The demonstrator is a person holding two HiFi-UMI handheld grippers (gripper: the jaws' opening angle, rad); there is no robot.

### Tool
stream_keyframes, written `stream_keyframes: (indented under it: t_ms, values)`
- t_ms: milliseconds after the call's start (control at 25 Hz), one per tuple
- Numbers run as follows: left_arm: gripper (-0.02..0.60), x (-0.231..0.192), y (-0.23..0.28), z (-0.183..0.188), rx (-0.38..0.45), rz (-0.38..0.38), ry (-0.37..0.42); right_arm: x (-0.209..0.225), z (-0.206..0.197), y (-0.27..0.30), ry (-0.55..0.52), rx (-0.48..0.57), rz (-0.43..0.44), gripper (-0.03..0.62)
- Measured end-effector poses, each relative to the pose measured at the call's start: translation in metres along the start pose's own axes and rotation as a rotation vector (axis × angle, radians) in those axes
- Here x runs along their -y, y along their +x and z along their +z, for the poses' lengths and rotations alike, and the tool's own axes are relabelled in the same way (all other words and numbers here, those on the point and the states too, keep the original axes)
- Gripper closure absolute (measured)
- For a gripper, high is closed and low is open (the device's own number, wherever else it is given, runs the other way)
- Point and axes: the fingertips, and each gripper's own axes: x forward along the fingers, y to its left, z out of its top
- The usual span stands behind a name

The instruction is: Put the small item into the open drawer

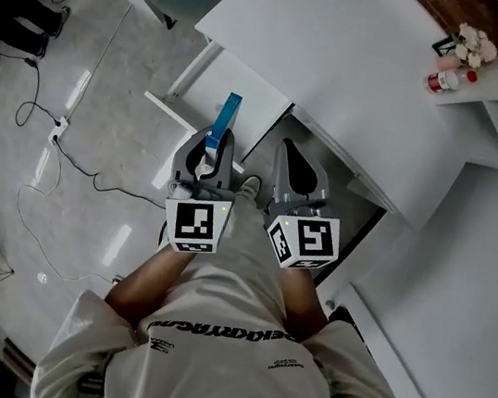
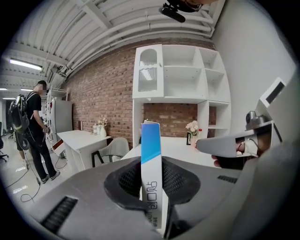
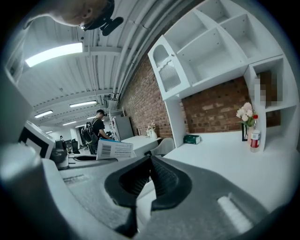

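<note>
Head view: left gripper [image 1: 220, 142] grips the small blue-white box [image 1: 230, 111], which juts toward 12 o'clock; right gripper [image 1: 288, 151] at its 3 o'clock.
Left gripper view: jaws pinch box [image 2: 151, 154] upright.
Right gripper view: jaws together, empty.
Progress: box in hand; the drawer placement likely remains.

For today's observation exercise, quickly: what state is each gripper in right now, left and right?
Left gripper: closed on a slim blue and white box.
Right gripper: closed, tips together, nothing between them.
</note>
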Motion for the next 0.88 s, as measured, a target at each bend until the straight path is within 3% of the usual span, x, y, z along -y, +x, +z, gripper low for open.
stream_keyframes:
  t_ms: [880]
  values:
    - [0.517,-0.053,0.106,-0.114,-0.231,-0.055,-0.05,0.023,-0.109,0.08,0.064,-0.166,-0.101,0.597]
